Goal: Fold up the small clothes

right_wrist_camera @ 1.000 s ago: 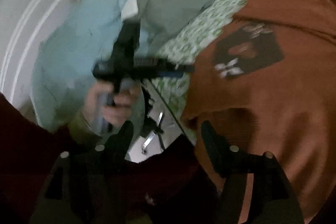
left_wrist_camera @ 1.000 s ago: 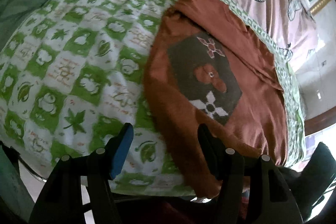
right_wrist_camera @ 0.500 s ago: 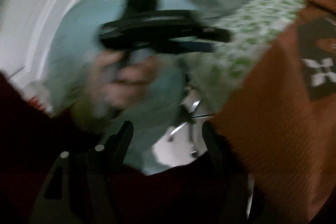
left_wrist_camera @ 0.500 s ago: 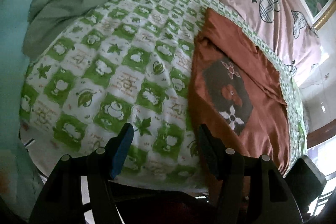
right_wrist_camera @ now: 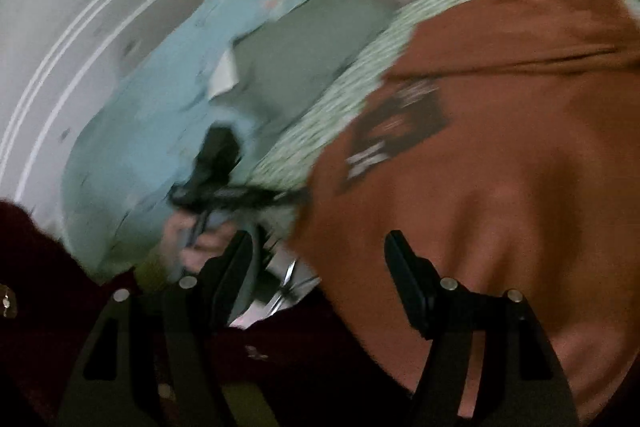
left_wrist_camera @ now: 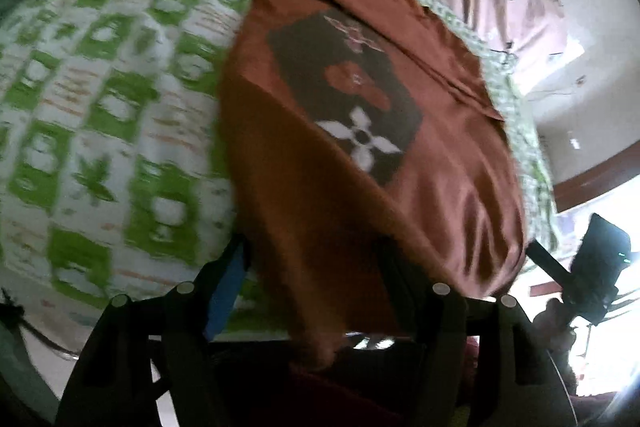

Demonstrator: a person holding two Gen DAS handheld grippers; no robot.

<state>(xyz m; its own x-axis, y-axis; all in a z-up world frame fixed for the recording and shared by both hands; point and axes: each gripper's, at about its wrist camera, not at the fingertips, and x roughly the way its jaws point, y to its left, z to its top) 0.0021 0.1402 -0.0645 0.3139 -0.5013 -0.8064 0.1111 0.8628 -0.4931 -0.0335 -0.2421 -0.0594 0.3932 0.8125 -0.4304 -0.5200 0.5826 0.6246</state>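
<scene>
While the shirt (left_wrist_camera: 328, 163) lies spread, print up, on the green checked cover (left_wrist_camera: 112, 99), its hem hanging over the near edge, no fold is visible; folding remains. Left gripper (left_wrist_camera: 316, 275) stands spread at the hem, gripping nothing. Right gripper (right_wrist_camera: 320, 267) is spread over the hem, empty. Fabric is rust-brown and wrinkled.

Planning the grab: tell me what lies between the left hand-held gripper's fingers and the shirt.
Nothing separates them. In the left wrist view the open left hand-held gripper has the brown shirt hem already between its fingers, over the green-checked cloth.
</scene>
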